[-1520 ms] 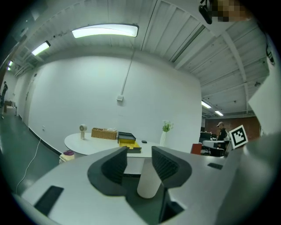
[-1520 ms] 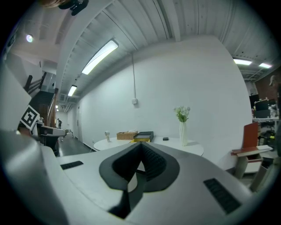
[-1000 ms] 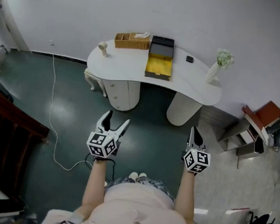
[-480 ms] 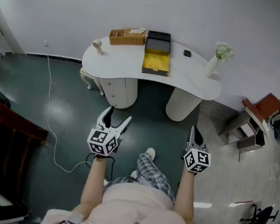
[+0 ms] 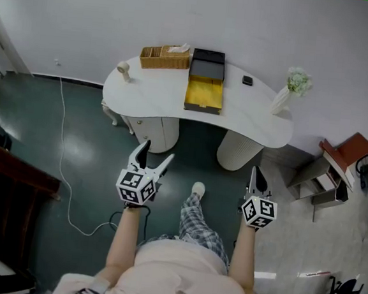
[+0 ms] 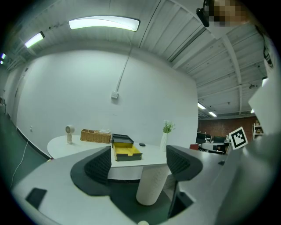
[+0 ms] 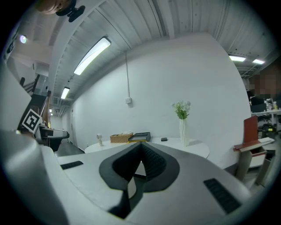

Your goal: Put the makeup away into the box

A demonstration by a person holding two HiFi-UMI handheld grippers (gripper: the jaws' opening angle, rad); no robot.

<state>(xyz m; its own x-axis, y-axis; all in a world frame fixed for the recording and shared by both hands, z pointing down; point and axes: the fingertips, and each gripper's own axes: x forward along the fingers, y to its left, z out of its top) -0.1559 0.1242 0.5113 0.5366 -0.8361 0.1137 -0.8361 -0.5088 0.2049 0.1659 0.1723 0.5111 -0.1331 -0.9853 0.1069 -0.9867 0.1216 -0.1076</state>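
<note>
Dark green floor (image 5: 75, 146) fills the left and middle of the head view, with a white wall along the top and a curved white table (image 5: 157, 93) against it in the upper centre. On the table the box (image 5: 205, 92) stands open, its yellow inside showing and its black lid tipped back toward the wall. A wicker basket (image 5: 164, 57) sits just left of the lid; what it holds is too small to make out. Right of the box lies a small dark item (image 5: 247, 81), too small to identify, and no makeup can be told apart for certain anywhere on the table. A white vase (image 5: 283, 97) with pale flowers stands near the table's right end, and a small pale stand-like object (image 5: 123, 69), unclear in kind, near its left end.

Both grippers hang over the floor in the lower middle of the frame, well apart from the table. The left gripper (image 5: 154, 157) has its jaws spread wide with nothing between them; through the gap its own view shows only the distant table and box. The right gripper (image 5: 257, 178) has its jaws pressed together, pads meeting, nothing held. Between the arms a plaid trouser leg (image 5: 197, 220) and a pale shoe (image 5: 197, 189) reach forward. A cable (image 5: 64, 158) trails across the floor at left. Dark furniture at the left edge and a shelf with a red part (image 5: 339, 164) at the right edge are cut off.
</note>
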